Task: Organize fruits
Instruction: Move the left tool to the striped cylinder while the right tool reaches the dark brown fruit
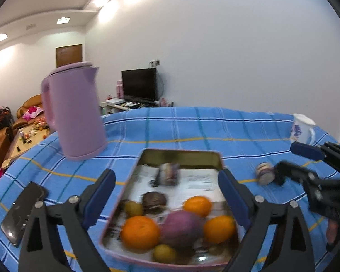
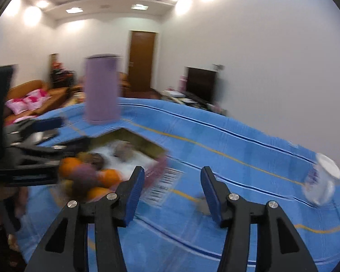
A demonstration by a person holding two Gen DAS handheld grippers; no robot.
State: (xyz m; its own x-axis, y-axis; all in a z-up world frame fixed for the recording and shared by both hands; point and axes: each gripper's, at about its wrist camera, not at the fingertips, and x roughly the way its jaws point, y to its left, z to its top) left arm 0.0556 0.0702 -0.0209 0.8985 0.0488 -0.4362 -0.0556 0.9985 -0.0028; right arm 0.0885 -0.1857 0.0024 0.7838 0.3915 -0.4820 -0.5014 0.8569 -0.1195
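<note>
A rectangular tin tray (image 1: 181, 151) lies on the blue checked cloth. It holds three oranges (image 1: 140, 232), a purple fruit (image 1: 181, 229), small yellow-green fruits (image 1: 133, 208), a dark brown round thing (image 1: 154, 200) and a small packet (image 1: 168, 173). My left gripper (image 1: 166, 181) is open wide, one finger on each side of the tray, touching nothing. To the right, a small round pale item (image 1: 266, 173) lies on the cloth by a fingertip of my right gripper (image 1: 291, 161). In the right wrist view the right gripper (image 2: 172, 176) is open over bare cloth, with the tray (image 2: 156, 149) to its left.
A lilac kettle (image 1: 74, 113) stands behind the tray at the left. A white mug (image 1: 302, 129) with a purple print sits at the far right edge. A dark phone (image 1: 22, 213) lies on the cloth at the near left. Sofa, TV and door are beyond.
</note>
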